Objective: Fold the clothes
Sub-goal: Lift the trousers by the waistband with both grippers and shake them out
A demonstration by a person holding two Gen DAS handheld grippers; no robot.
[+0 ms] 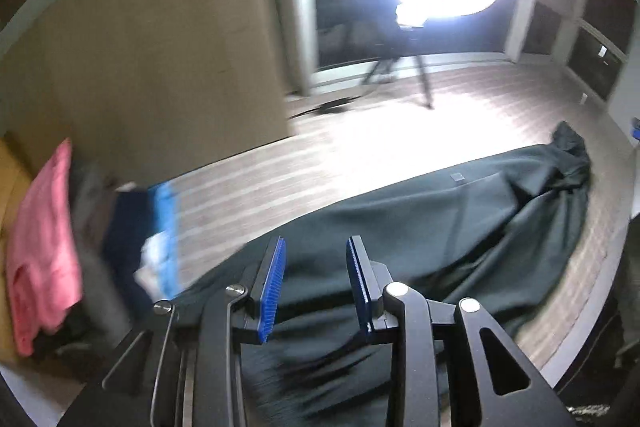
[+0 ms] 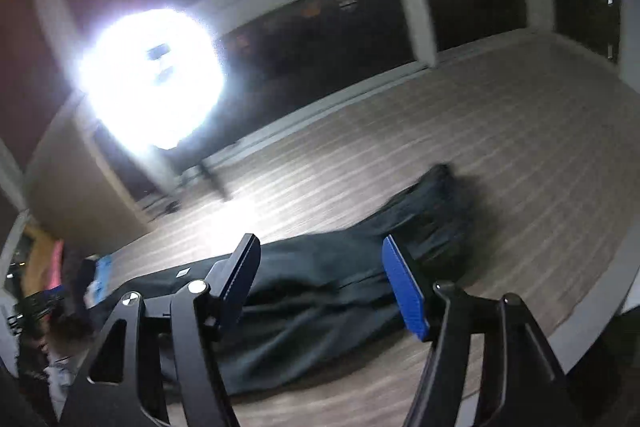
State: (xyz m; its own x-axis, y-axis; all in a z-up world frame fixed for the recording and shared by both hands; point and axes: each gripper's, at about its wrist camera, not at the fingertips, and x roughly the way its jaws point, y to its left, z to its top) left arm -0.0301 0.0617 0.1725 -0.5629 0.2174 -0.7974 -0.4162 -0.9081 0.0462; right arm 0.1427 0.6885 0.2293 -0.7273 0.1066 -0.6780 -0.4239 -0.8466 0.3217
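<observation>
Fingers [image 1: 276, 283] of both grippers apart, seemingly empty, above dark garment [image 1: 460, 223].

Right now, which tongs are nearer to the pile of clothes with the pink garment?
Left. The left tongs hover over the dark garment's end beside the pile of clothes. The right tongs are open over the garment, with the pile small and far at that view's left edge.

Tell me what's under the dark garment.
The dark garment lies spread on the striped wooden surface, which shows all around it. Whatever sits directly beneath the cloth is covered and cannot be seen.
</observation>
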